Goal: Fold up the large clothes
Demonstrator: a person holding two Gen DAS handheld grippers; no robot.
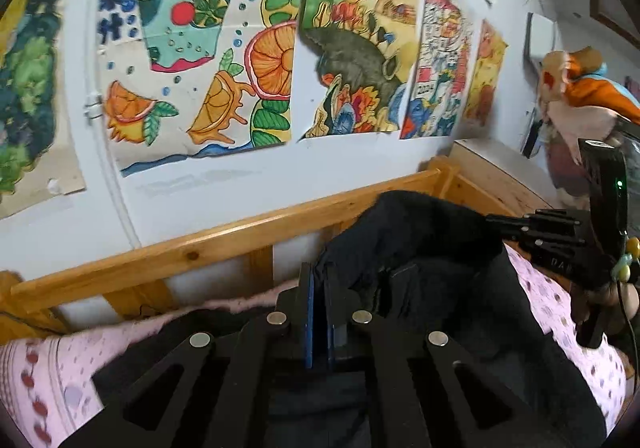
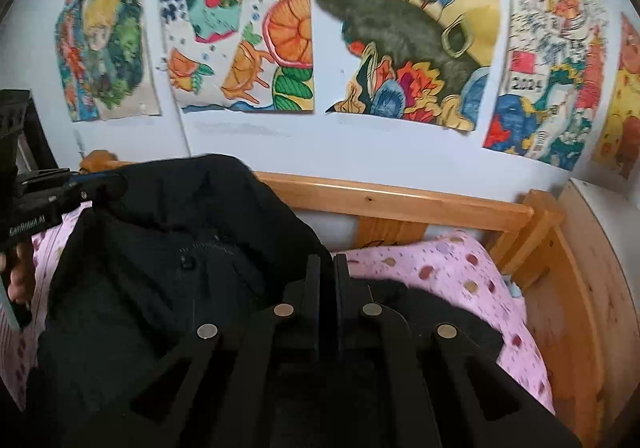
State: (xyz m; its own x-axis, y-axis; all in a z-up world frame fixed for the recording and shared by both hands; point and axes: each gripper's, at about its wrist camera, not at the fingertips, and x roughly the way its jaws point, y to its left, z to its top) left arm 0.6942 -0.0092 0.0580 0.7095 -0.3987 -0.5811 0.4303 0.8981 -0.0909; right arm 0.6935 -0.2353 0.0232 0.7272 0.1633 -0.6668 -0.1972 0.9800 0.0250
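A large black garment (image 1: 432,248) lies bunched on a pink dotted bedsheet (image 1: 560,312). My left gripper (image 1: 319,272) is shut on an edge of the black garment and holds it lifted. My right gripper (image 2: 327,264) is shut on another edge of the same garment (image 2: 168,248), which hangs in folds between the two. The right gripper also shows at the right of the left wrist view (image 1: 496,222), and the left gripper at the left edge of the right wrist view (image 2: 100,182).
A wooden bed rail (image 1: 224,244) runs behind the bed, with a corner post (image 2: 540,216) at the right. Colourful drawings (image 1: 192,60) cover the white wall. A stuffed toy (image 1: 576,96) sits on a wooden ledge at the far right.
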